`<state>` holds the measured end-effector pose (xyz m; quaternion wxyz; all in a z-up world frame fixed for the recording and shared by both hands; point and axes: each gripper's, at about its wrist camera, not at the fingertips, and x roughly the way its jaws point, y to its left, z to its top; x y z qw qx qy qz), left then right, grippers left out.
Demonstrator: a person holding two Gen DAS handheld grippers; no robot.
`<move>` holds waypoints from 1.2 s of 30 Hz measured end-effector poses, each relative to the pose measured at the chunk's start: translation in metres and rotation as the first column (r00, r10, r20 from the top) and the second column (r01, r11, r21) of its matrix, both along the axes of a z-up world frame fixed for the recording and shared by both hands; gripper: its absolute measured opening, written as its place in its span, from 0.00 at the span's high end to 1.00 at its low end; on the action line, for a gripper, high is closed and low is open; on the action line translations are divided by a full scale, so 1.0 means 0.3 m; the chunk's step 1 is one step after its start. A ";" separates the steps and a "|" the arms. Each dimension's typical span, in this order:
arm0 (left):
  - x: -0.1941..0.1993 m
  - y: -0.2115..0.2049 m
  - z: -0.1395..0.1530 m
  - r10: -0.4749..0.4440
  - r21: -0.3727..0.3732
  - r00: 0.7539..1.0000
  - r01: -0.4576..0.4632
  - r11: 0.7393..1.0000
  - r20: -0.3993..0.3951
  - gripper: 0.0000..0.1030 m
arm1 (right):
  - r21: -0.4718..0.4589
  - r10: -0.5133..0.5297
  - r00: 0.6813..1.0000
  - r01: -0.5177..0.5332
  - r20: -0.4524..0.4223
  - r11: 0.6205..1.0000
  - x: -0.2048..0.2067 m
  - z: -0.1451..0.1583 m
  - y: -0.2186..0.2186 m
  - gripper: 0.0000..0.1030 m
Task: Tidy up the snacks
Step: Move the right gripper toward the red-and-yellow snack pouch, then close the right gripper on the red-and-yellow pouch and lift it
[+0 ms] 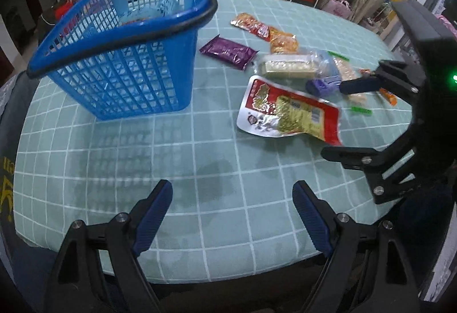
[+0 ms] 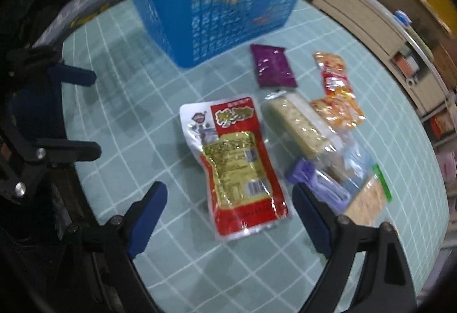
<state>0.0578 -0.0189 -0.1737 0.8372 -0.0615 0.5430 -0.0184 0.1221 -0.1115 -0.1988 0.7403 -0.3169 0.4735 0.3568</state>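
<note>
The right claw (image 2: 230, 216) hangs with its fingers wide apart and empty, straddling the lower end of the red-and-white snack pouch (image 2: 237, 167), which lies flat on the checked surface (image 2: 114, 119). To take it cleanly, the claw should probably settle lower so both pads meet the pouch's long edges, then close gently, since the foil looks slippery and limp. The left claw (image 1: 232, 216) is also apart and holds nothing, poised over bare cloth in front of the blue basket (image 1: 120, 56), which already holds a few packets. Just beside the pouch lie a clear-wrapped pale bar (image 2: 297, 124) and a purple clip (image 2: 317, 181); the right finger could snag them. A purple packet (image 2: 272, 66) and orange packets (image 2: 334, 84) wait farther off.
</note>
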 end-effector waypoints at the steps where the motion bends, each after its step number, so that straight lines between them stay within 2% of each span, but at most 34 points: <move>1: 0.005 0.000 -0.006 0.001 -0.004 1.000 -0.001 1.000 -0.005 0.18 | -0.005 0.007 1.000 -0.007 -0.006 1.000 0.008 -0.006 0.006 0.11; 13: 0.049 0.017 -0.068 0.024 -0.038 0.999 -0.026 0.999 -0.047 0.18 | -0.065 0.109 0.993 -0.112 -0.042 0.992 0.097 -0.086 0.073 0.11; 20: 0.051 0.031 -0.079 0.030 -0.035 0.998 -0.032 0.999 -0.053 0.18 | -0.084 0.167 0.983 -0.172 -0.072 0.981 0.091 -0.129 0.079 0.11; 27: 0.046 0.051 -0.072 0.049 -0.046 0.998 -0.052 0.998 -0.051 0.18 | -0.038 0.159 0.984 -0.162 -0.078 0.986 0.083 -0.139 0.038 0.34; 33: 0.039 0.051 -0.077 0.053 -0.048 0.997 -0.055 0.997 -0.054 0.18 | -0.029 0.150 0.987 -0.152 -0.061 0.988 0.076 -0.109 0.021 0.44; 35: 0.035 0.053 -0.076 0.053 -0.049 0.997 -0.056 0.997 -0.053 0.18 | -0.018 0.155 0.987 -0.156 -0.046 0.988 0.066 -0.098 0.007 0.51; 36: 0.033 0.054 -0.073 0.054 -0.050 0.997 -0.056 0.997 -0.053 0.18 | -0.005 0.160 0.986 -0.161 -0.045 0.987 0.056 -0.088 0.002 0.62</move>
